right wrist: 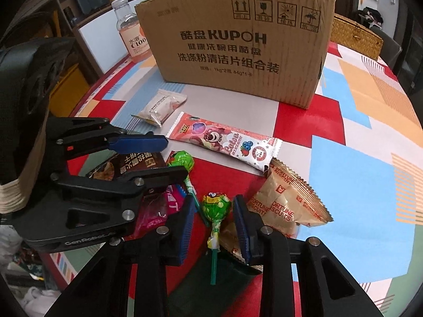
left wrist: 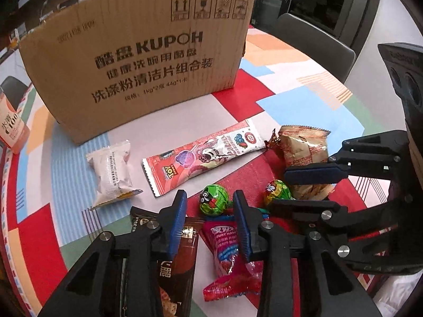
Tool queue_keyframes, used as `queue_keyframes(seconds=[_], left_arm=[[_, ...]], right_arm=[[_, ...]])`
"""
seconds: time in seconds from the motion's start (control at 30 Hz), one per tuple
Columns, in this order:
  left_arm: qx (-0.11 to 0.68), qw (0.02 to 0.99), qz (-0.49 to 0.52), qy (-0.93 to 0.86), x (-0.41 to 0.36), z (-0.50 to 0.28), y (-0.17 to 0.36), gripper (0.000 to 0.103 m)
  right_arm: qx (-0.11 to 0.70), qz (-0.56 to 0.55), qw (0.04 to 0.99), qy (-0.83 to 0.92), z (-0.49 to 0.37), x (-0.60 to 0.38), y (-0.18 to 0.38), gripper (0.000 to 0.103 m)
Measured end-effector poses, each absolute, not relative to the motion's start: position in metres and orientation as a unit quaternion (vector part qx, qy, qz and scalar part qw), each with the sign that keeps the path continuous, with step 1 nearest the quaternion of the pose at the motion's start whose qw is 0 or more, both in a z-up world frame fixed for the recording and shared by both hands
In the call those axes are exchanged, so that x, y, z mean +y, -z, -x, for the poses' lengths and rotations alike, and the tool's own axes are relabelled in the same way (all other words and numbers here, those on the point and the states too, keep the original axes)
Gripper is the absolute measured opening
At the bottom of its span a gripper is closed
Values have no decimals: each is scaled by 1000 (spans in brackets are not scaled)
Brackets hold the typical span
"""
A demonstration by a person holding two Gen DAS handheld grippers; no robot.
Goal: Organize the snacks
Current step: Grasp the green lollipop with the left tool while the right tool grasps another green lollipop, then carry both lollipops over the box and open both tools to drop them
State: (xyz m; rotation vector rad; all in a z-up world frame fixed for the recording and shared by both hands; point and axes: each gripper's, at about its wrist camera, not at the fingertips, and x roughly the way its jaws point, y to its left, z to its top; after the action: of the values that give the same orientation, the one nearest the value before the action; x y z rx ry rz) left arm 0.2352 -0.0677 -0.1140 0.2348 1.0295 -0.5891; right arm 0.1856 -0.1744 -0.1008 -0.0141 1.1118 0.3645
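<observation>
Two green-wrapped lollipops lie on the patterned tablecloth [left wrist: 290,100]. One lollipop [left wrist: 212,200] sits between the tips of my left gripper [left wrist: 208,195], a gap showing on each side, so the jaws are open. In the right wrist view the other lollipop [right wrist: 216,207], with its green stick, lies between the blue pads of my right gripper [right wrist: 213,199]; the pads stand close to its head without pressing it. Each gripper also shows in the other's view, pointing sideways at its lollipop. The brown cardboard box [left wrist: 137,60] stands upright behind the snacks.
A long red packet [left wrist: 206,155], a white packet [left wrist: 113,169], a fortune biscuits bag [right wrist: 288,200], a dark brown packet [left wrist: 179,264] and a pink packet [left wrist: 224,253] lie around the grippers. A bottle [right wrist: 129,31] stands left of the box, a woven basket [right wrist: 354,34] behind.
</observation>
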Motion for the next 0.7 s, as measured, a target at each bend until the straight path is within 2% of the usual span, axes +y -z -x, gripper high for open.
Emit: queue_keyframes(seconds=[0.27,0.4,0.7], left_arm=[[490,819,-98,281,-69,-240,115,32],[495,816,-87,286,-70,-242,116,26],[485,827,-87,272,-69,-239,110,24]], right_arm=[[537,-6,825,-178,-192,-175,114,27],[542,-22,821,-176,-193,-178,119,27],[537,-42,824,-173,-191,-182,119,27]])
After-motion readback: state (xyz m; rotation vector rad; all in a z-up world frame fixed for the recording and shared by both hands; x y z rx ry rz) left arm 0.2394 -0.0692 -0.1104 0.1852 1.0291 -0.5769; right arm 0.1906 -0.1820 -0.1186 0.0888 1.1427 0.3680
